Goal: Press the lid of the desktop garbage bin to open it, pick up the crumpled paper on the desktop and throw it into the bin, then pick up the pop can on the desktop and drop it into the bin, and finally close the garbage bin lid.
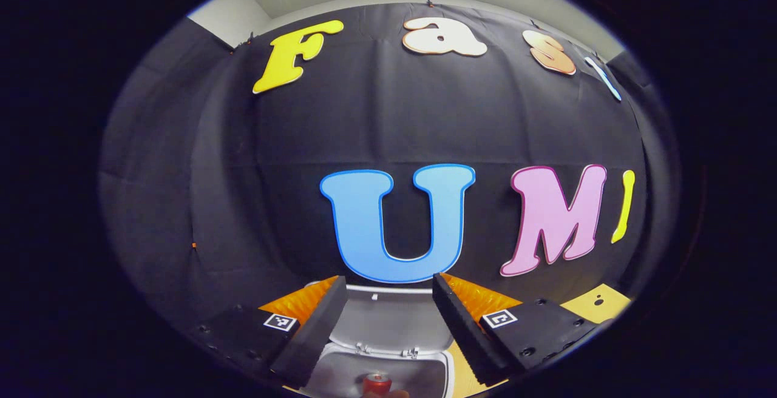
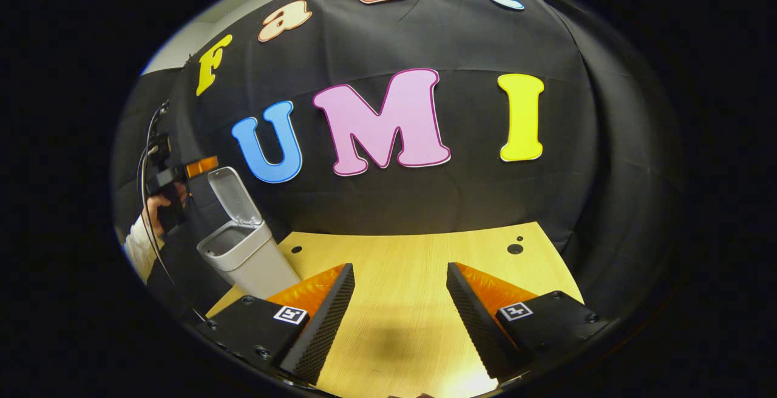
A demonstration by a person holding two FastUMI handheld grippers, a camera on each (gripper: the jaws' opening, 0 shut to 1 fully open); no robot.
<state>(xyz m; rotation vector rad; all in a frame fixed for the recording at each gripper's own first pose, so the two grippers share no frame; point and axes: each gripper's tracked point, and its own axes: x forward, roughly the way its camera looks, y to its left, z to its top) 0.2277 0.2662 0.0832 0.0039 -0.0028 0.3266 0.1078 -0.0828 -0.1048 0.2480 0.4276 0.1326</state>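
Note:
In the left gripper view my left gripper (image 1: 390, 283) hangs open right above the white desktop bin (image 1: 448, 369). The bin's lid (image 1: 388, 319) stands up behind the opening. A red pop can (image 1: 376, 384) lies inside the bin, below and between my fingers, not touched by them. In the right gripper view the same bin (image 2: 252, 261) stands at the table's left edge with its lid (image 2: 234, 195) raised. A hand (image 2: 155, 207) holds the left gripper (image 2: 167, 188) above and to the left of it. My right gripper (image 2: 400, 267) is open over bare tabletop, holding nothing.
The light wooden table (image 2: 413, 252) stretches from the bin to the right, ending at the black cloth wall. Small dark holes (image 2: 515, 248) mark its far right corner. A white sleeve (image 2: 138, 246) shows left of the bin.

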